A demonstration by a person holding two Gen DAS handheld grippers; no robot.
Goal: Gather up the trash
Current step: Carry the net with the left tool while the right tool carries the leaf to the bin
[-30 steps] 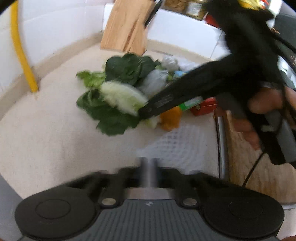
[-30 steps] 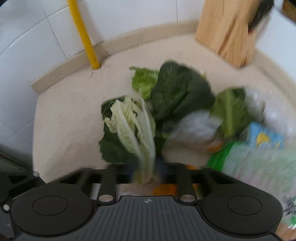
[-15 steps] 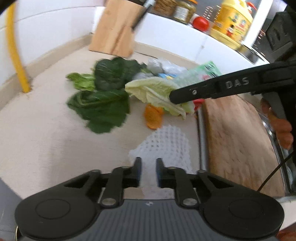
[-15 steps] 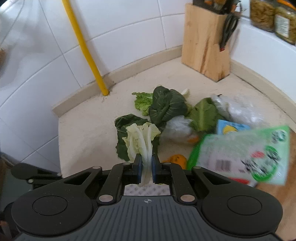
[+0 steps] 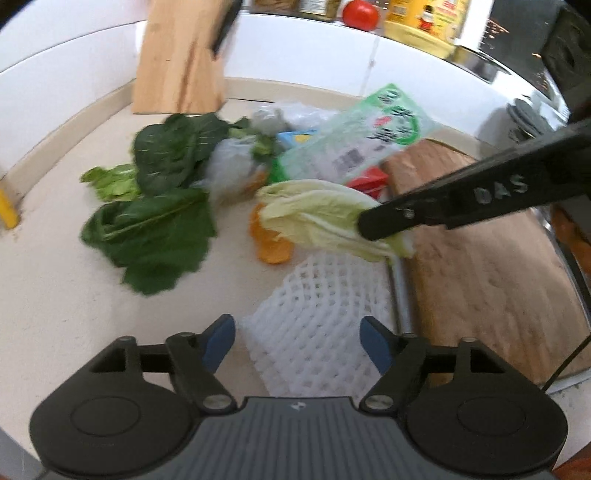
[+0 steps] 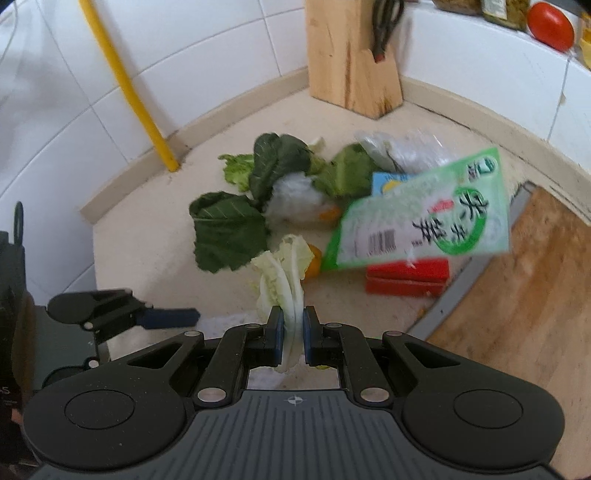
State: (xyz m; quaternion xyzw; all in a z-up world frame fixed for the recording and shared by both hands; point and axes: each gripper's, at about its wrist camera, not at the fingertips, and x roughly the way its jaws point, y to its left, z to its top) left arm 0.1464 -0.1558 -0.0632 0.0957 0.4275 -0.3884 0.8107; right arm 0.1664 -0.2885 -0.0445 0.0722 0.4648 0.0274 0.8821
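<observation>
Right claw [image 6: 293, 325] clamped on cabbage leaf [image 6: 282, 273], lifted off bench [image 5: 55, 295]. Left claw [image 5: 297, 341] opening, empty, over foam net [image 5: 314, 328]. Risk: thin leaf tears or slips, dropping back.

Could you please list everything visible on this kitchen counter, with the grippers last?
cabbage leaf: one, pale green, held above the counter
dark leaves: several, dark green, counter centre
lettuce scrap: one, light green, behind the dark leaves
foam net: one, white, beneath the left gripper
green packet: one, green and white, right of the leaves
red box: one, red, under the packet's edge
orange peel: orange, beside the net
knife block: one, wooden, back corner
cutting board: one, wooden, right
tomato: one, red, ledge
left gripper: jaws opening, nothing between them
right gripper: shut on the cabbage leaf
</observation>
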